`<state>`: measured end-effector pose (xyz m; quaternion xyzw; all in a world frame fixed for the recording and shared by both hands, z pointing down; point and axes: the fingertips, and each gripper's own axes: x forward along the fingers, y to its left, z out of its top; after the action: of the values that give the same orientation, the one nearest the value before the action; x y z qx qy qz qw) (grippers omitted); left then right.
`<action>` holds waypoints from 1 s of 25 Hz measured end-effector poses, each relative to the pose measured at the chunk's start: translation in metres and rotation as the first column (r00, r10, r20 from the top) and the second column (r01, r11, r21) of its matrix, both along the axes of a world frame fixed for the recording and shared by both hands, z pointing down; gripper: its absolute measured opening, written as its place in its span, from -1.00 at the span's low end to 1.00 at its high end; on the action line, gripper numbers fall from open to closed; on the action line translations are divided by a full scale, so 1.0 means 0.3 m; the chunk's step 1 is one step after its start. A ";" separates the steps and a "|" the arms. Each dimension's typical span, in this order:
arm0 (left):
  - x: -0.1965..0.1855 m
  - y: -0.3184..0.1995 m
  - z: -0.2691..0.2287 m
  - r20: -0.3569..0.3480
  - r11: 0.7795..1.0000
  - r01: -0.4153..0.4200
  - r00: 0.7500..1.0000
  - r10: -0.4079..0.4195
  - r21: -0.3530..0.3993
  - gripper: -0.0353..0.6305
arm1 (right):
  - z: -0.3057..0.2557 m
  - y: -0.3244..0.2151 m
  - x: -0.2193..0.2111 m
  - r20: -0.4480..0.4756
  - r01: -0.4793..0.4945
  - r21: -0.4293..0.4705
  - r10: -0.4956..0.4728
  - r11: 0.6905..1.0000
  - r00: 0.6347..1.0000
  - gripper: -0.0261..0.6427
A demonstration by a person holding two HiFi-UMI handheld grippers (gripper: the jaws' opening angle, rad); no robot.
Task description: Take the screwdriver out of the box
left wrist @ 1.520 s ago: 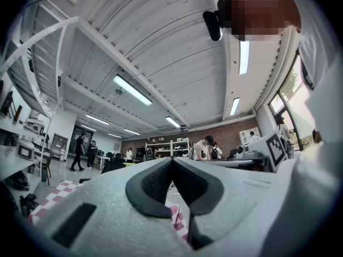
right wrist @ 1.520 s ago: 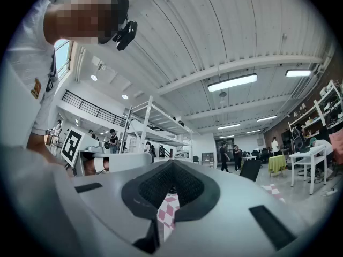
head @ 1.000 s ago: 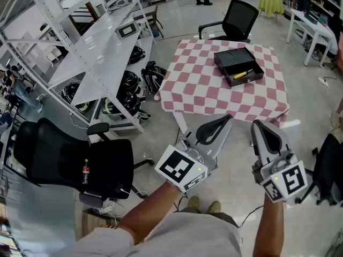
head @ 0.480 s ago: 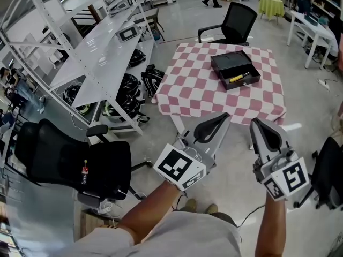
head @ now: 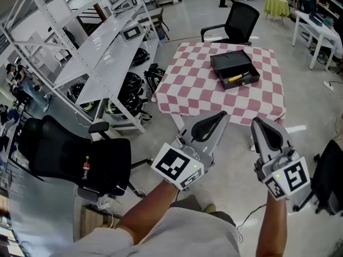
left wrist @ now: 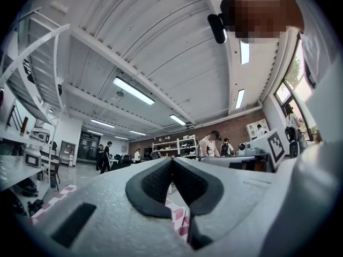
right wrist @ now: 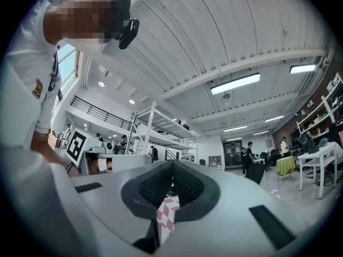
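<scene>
An open black box (head: 235,69) rests on the far part of a table under a red-and-white checked cloth (head: 199,90). Inside it lies a yellow-handled screwdriver (head: 236,77). My left gripper (head: 221,115) and my right gripper (head: 258,122) hang side by side over the floor, well short of the table's near edge. Both are shut with nothing between their pads. In the left gripper view the left gripper (left wrist: 171,159) has its pads pressed together, a strip of checked cloth (left wrist: 179,221) showing below. The right gripper (right wrist: 173,164) looks the same in its own view.
A black office chair (head: 235,22) stands behind the table. Left of the table is a long white shelving rack (head: 102,52) with coiled cables (head: 126,87) under it. Another black chair (head: 75,157) stands at my near left. A white table (head: 316,31) is at far right.
Both grippers stay shut and keep their places in the head view. The table and box have shifted slightly up and left in the view as I draw toward them.
</scene>
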<state>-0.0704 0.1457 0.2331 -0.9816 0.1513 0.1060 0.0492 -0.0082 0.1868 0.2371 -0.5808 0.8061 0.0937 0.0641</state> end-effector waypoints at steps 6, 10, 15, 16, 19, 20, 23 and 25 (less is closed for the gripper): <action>0.023 -0.007 0.000 0.005 1.000 0.016 1.000 -0.016 -0.005 -0.85 | -0.008 -0.003 0.031 -0.005 0.011 0.002 -0.011 1.000 1.000 -0.89; 0.043 -0.029 0.015 0.010 1.000 0.017 1.000 -0.017 -0.003 -0.85 | 0.006 -0.017 0.057 -0.005 0.007 -0.004 -0.007 1.000 1.000 -0.89; 0.075 -0.068 0.022 0.001 1.000 0.003 1.000 -0.003 -0.007 -0.85 | 0.019 -0.042 0.084 -0.016 -0.007 -0.017 0.006 1.000 1.000 -0.89; 0.083 -0.081 0.024 -0.001 1.000 0.001 1.000 -0.001 -0.010 -0.85 | 0.021 -0.053 0.090 -0.018 -0.008 -0.020 0.008 1.000 1.000 -0.89; 0.105 -0.129 0.034 -0.009 1.000 -0.004 1.000 0.004 -0.018 -0.85 | 0.029 -0.097 0.113 -0.023 -0.012 -0.033 0.011 0.999 1.000 -0.89; 0.112 -0.148 0.037 -0.012 1.000 -0.005 1.000 0.005 -0.019 -0.85 | 0.030 -0.115 0.120 -0.025 -0.013 -0.036 0.012 0.999 1.000 -0.89; 0.138 -0.221 0.037 -0.018 1.000 -0.007 1.000 0.007 -0.019 -0.85 | 0.028 -0.186 0.143 -0.035 -0.015 -0.043 0.014 0.999 0.999 -0.89; 0.160 -0.279 0.035 -0.021 1.000 -0.009 1.000 0.008 -0.019 -0.85 | 0.025 -0.242 0.165 -0.040 -0.019 -0.045 0.017 0.999 0.999 -0.89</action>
<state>-0.0222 0.0621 0.2435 -0.9815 0.1486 0.1151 0.0377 0.0413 0.1141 0.2447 -0.5872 0.8039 0.0875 0.0344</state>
